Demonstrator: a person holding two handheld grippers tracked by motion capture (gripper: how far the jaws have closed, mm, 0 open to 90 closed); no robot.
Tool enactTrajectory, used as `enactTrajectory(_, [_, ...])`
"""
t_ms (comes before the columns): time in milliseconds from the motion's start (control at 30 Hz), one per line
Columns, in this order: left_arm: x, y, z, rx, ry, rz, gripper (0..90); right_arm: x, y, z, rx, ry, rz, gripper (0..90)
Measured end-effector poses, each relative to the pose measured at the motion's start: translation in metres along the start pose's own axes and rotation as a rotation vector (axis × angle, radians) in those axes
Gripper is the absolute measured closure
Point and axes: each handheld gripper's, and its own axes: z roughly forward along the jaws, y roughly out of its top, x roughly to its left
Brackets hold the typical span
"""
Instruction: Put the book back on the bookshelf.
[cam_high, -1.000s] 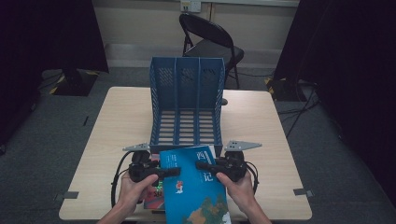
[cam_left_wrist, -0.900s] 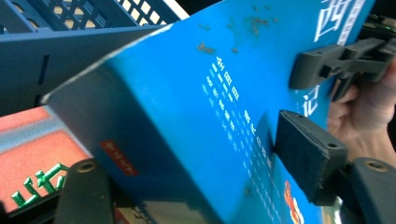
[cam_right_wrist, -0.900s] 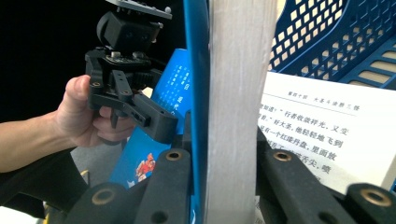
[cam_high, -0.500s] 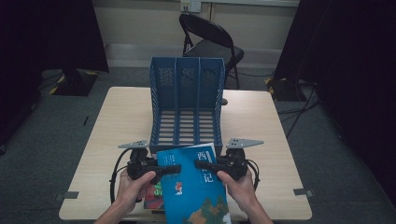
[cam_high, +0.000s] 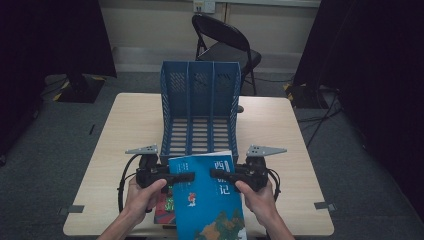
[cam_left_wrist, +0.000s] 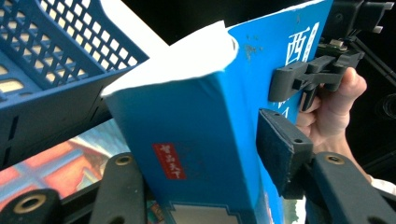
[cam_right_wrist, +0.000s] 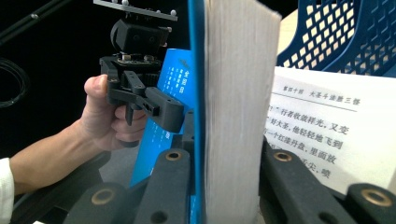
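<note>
A thick blue book (cam_high: 207, 200) hangs above the table's near edge, held between both grippers. My left gripper (cam_high: 187, 176) is at its spine side. Its jaws have just been closing, and in the left gripper view the pads (cam_left_wrist: 280, 147) press on the blue book (cam_left_wrist: 187, 140). My right gripper (cam_high: 216, 174) is shut on the page edge; in the right gripper view the blue book (cam_right_wrist: 229, 93) stands upright between its jaws. A blue three-slot file rack (cam_high: 200, 100) stands just behind the book.
A red-covered book (cam_high: 164, 207) lies on the wooden table (cam_high: 130, 125) under the blue one. A printed page (cam_right_wrist: 327, 126) shows beside my right jaws. A folding chair (cam_high: 225, 40) stands beyond the table's far edge. Bare tabletop lies on both sides of the rack.
The left gripper's jaws have closed onto the blue book. The book and both hands have risen a little and its far edge has tipped up.
</note>
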Motion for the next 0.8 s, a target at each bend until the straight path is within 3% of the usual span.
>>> enactTrajectory(167, [-0.011, 0.010, -0.006, -0.051, -0.031, 0.037, 53.6, 0.009, 0.009, -0.007, -0.040, 0.005, -0.011, 77.7])
enactTrajectory(233, [-0.016, 0.015, -0.008, -0.052, -0.016, 0.060, 55.6, 0.013, 0.014, -0.009, -0.057, 0.003, -0.015, 77.8])
enactTrajectory(400, [-0.023, 0.023, -0.012, -0.080, -0.025, 0.050, 57.6, 0.019, 0.022, -0.011, -0.078, 0.002, -0.031, 77.8])
enactTrajectory(533, [-0.031, 0.033, -0.016, -0.106, -0.021, 0.079, 58.4, 0.025, 0.032, -0.014, -0.100, 0.000, -0.052, 77.9])
enactTrajectory(633, [-0.039, 0.044, -0.021, -0.135, -0.010, 0.126, 59.0, 0.030, 0.043, -0.017, -0.124, 0.002, -0.076, 77.9])
enactTrajectory(700, [-0.039, 0.048, -0.023, -0.164, -0.017, 0.142, 59.9, 0.033, 0.049, -0.017, -0.135, -0.003, -0.099, 77.7])
enactTrajectory(800, [-0.040, 0.053, -0.025, -0.178, 0.010, 0.169, 59.8, 0.034, 0.058, -0.015, -0.139, -0.012, -0.115, 77.7])
